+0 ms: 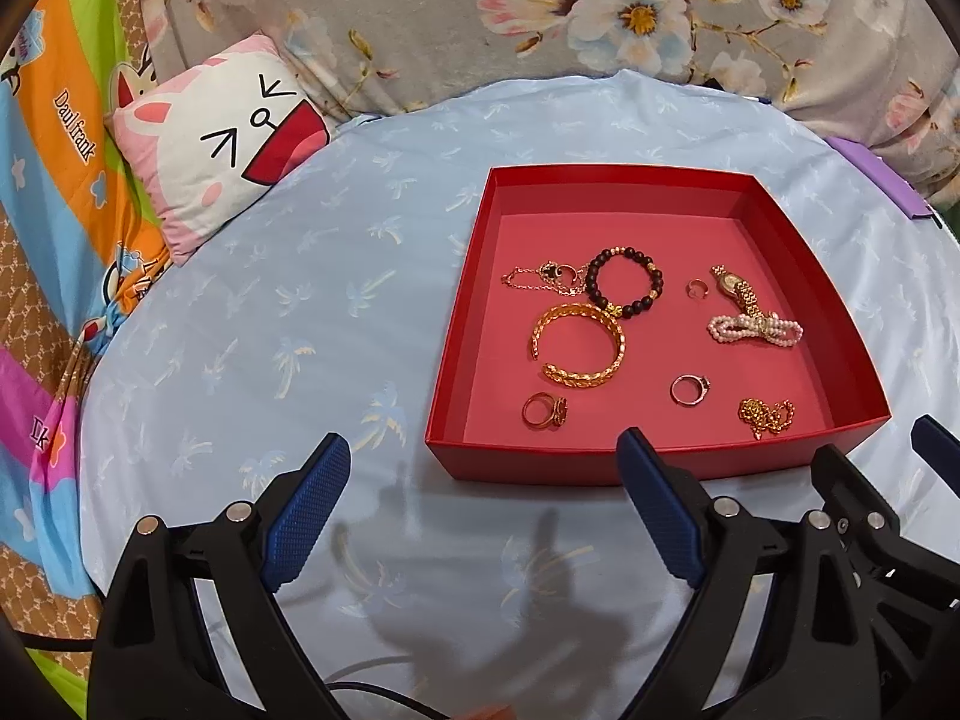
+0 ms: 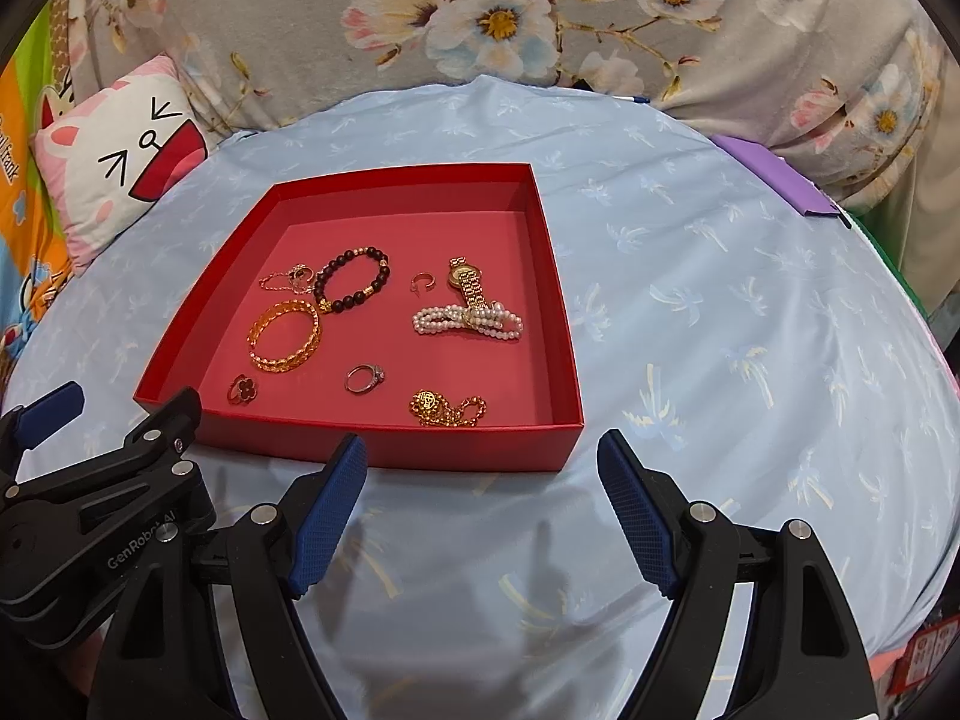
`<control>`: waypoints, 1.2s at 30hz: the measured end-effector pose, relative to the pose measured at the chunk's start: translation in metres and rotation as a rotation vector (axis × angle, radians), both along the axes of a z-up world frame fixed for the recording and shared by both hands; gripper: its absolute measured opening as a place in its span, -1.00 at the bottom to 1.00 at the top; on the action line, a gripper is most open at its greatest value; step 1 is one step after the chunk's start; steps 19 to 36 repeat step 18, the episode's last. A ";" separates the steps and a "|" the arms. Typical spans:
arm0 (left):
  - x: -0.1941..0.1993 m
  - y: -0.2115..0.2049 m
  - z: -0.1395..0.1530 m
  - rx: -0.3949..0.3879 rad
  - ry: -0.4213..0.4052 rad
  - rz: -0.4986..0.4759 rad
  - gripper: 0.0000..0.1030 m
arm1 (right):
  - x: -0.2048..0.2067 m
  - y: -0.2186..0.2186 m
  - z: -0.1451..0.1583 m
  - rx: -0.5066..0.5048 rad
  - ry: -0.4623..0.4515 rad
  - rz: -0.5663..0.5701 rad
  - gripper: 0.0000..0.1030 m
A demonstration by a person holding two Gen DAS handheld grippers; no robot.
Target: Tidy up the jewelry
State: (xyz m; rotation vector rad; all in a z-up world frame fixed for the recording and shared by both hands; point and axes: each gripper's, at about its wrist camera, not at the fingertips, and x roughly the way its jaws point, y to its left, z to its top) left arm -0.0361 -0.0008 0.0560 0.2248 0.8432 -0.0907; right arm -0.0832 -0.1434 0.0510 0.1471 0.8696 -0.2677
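Observation:
A red open box (image 1: pixel 456 324) (image 2: pixel 198 336) lies on the light blue cloth and holds the jewelry: a gold bangle (image 1: pixel 615 354) (image 2: pixel 261 360), a dark bead bracelet (image 1: pixel 600 297) (image 2: pixel 336 267), a gold watch (image 1: pixel 741 291) (image 2: pixel 471 288), a pearl bracelet (image 1: pixel 726 330) (image 2: pixel 438 324), a gold chain (image 1: pixel 765 415) (image 2: pixel 447 408) and several rings. My left gripper (image 1: pixel 483 459) is open and empty, just in front of the box's near wall. My right gripper (image 2: pixel 483 456) is open and empty, at the box's near right corner.
A pink and white cat pillow (image 1: pixel 222 150) (image 2: pixel 114 162) lies at the cloth's far left edge. A purple flat object (image 1: pixel 879 177) (image 2: pixel 780 180) lies at the far right edge. Floral grey bedding (image 1: pixel 480 12) rises behind.

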 end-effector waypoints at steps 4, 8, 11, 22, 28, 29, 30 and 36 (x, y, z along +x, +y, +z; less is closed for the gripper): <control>0.000 -0.002 -0.001 0.011 -0.005 -0.003 0.70 | 0.000 -0.002 -0.001 0.000 0.004 -0.003 0.51; -0.001 -0.002 -0.001 -0.001 -0.008 -0.003 0.70 | 0.000 -0.002 -0.001 0.000 0.004 -0.006 0.51; -0.001 -0.001 -0.001 0.000 -0.008 -0.006 0.68 | -0.001 -0.003 0.000 -0.006 0.000 -0.009 0.51; -0.003 -0.004 -0.001 0.011 -0.005 0.009 0.68 | -0.003 -0.002 0.000 -0.010 -0.003 -0.016 0.51; -0.003 -0.004 -0.001 0.011 -0.005 0.009 0.68 | -0.003 -0.002 0.000 -0.010 -0.003 -0.016 0.51; -0.003 -0.004 -0.001 0.011 -0.005 0.009 0.68 | -0.003 -0.002 0.000 -0.010 -0.003 -0.016 0.51; -0.003 -0.004 -0.001 0.011 -0.005 0.009 0.68 | -0.003 -0.002 0.000 -0.010 -0.003 -0.016 0.51; -0.003 -0.004 -0.001 0.011 -0.005 0.009 0.68 | -0.003 -0.002 0.000 -0.010 -0.003 -0.016 0.51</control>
